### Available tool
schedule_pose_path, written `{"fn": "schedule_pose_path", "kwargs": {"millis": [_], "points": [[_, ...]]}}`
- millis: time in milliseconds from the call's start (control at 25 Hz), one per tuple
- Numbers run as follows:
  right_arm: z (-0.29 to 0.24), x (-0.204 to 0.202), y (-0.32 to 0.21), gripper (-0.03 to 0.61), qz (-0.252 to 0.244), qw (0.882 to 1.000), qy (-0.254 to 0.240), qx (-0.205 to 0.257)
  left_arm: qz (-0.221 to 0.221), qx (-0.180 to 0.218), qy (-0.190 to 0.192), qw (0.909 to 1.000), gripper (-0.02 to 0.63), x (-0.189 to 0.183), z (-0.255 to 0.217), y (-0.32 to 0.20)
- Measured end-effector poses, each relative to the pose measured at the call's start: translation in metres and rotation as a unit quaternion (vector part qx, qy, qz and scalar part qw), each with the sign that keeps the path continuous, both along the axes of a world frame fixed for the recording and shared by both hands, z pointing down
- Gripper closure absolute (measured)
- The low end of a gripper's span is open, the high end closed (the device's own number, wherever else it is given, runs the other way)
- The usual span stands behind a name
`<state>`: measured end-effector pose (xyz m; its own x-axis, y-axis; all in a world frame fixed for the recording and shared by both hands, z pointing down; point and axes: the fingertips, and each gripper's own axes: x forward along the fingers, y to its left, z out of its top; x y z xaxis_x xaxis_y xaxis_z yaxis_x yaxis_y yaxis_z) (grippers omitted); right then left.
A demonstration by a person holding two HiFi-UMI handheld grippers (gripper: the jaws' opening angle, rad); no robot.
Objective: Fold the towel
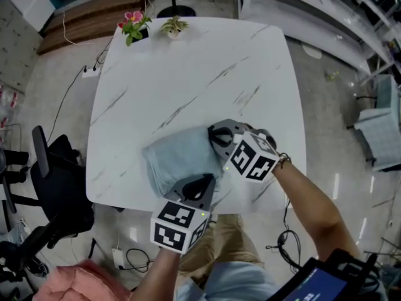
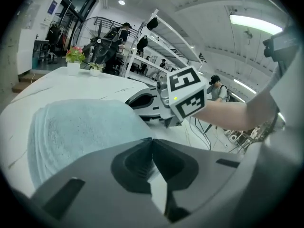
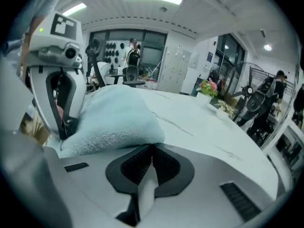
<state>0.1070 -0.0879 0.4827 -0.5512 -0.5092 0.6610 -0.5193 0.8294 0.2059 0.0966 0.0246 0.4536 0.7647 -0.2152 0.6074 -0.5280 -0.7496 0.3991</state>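
Observation:
A light blue towel (image 1: 175, 158) lies folded in a thick pad on the white marble table (image 1: 188, 68), near its front edge. My left gripper (image 1: 205, 179) is at the towel's near right edge, jaws shut with the cloth's edge pinched at their tips (image 2: 151, 139). My right gripper (image 1: 213, 132) is at the towel's far right corner, jaws shut on the cloth there (image 3: 153, 146). In the right gripper view the towel (image 3: 114, 113) humps up between the two, with the left gripper (image 3: 66, 125) at its far end. The left gripper view shows the towel (image 2: 80, 127) and the right gripper (image 2: 130, 100) behind it.
Two small potted plants (image 1: 133, 25) (image 1: 174, 26) stand at the table's far edge. A black office chair (image 1: 56, 174) is left of the table, a pink cloth (image 1: 75, 284) on the floor side near me. Cables (image 1: 131, 256) lie under the front edge.

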Motion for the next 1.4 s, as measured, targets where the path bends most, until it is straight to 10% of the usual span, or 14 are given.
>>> {"fn": "schedule_pose_path", "kwargs": {"millis": [200, 480, 880, 1000, 1400], "points": [[-0.018, 0.023, 0.003, 0.502, 0.053, 0.998, -0.031, -0.029, 0.009, 0.014, -0.035, 0.9992, 0.606, 0.008, 0.015, -0.006], [-0.076, 0.005, 0.057, 0.560, 0.080, 0.988, -0.129, -0.016, -0.037, 0.043, 0.020, 0.9982, 0.604, -0.019, -0.028, 0.001], [-0.012, -0.021, 0.113, 0.560, 0.038, 0.998, -0.018, -0.037, -0.122, 0.062, 0.003, 0.9905, 0.604, -0.076, 0.000, 0.004], [-0.041, -0.019, 0.109, 0.558, 0.079, 0.995, -0.055, -0.022, -0.136, 0.084, 0.025, 0.9868, 0.604, -0.085, -0.026, 0.003], [-0.225, -0.004, 0.131, 0.558, 0.226, 0.937, -0.246, 0.106, -0.240, 0.302, 0.087, 0.9184, 0.604, -0.121, -0.237, 0.020]]}}
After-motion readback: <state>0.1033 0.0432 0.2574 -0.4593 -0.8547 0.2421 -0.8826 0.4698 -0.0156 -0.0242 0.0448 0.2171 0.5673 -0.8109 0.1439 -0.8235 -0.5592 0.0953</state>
